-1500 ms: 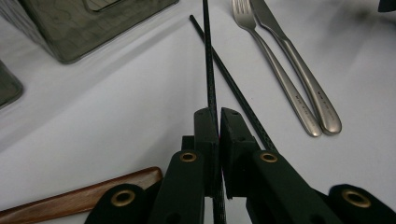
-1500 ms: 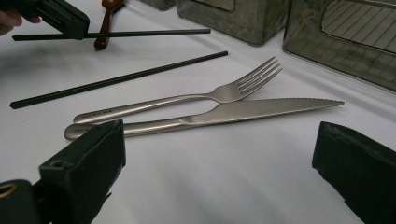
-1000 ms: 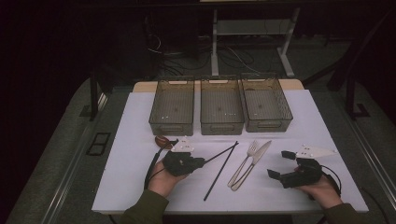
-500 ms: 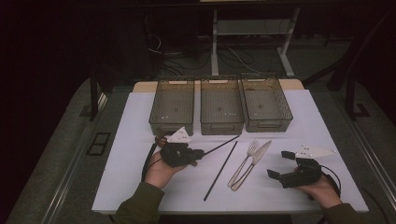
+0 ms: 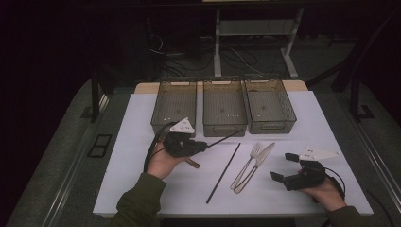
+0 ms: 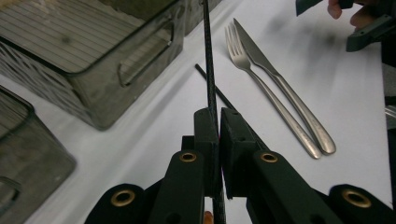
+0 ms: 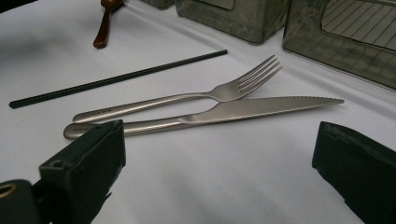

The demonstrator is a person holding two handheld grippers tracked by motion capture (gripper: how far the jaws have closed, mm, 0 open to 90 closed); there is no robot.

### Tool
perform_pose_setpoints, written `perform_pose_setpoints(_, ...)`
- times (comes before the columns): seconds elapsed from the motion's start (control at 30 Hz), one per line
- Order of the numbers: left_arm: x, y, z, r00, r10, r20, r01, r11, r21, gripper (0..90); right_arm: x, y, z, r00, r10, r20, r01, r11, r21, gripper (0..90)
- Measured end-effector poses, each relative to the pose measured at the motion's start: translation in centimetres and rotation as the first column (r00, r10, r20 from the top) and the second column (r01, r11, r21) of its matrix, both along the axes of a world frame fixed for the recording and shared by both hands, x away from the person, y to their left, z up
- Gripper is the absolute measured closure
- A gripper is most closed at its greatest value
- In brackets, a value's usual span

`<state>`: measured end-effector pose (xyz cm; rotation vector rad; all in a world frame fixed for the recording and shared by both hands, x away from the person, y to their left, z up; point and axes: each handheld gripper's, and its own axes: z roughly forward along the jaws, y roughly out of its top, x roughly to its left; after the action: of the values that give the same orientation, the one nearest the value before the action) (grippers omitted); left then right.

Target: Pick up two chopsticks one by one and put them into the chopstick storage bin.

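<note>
Resting near the worktop's (image 5: 142, 198) right near edge, right gripper (image 5: 283, 166) with fingers spread wide, holding nothing, open white surface ahead. Lying just left: knife (image 5: 253, 166) and fork (image 5: 246, 165) side by side, then a second black chopstick (image 5: 223, 173) flat. Hovering farther left, left gripper (image 5: 202, 145), fingers clamping a black chopstick (image 6: 208, 60) pointing toward the middle bin (image 5: 223, 128). Sitting farthest, three bins abreast, narrow gaps between.

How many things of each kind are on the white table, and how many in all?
Clear bins: 3
Black chopsticks, one held by the left hand-held gripper, one lying on the table: 2
Fork: 1
Knife: 1
Brown spoon: 1
Total: 8
</note>
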<state>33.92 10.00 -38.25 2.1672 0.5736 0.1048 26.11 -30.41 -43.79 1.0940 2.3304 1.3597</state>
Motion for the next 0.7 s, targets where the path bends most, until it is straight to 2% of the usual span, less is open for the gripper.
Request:
perform_pose_setpoints(0.43, 2.6, 0.0, 1.4, 0.9997, 0.016, 0.017, -0.016, 0.9998, 0.006, 85.1, -0.1, 0.0, 0.0, 0.9999, -0.001, -0.013, 0.001, 1.0, 0.008, 2.3)
perform_pose_setpoints(0.7, 4.3, 0.5, 2.2, 0.9986, 0.045, 0.029, -0.045, 0.9989, 0.011, 85.1, 0.0, -0.1, 0.0, 1.0, 0.0, -0.001, 0.0, 1.0, 0.006, 2.3)
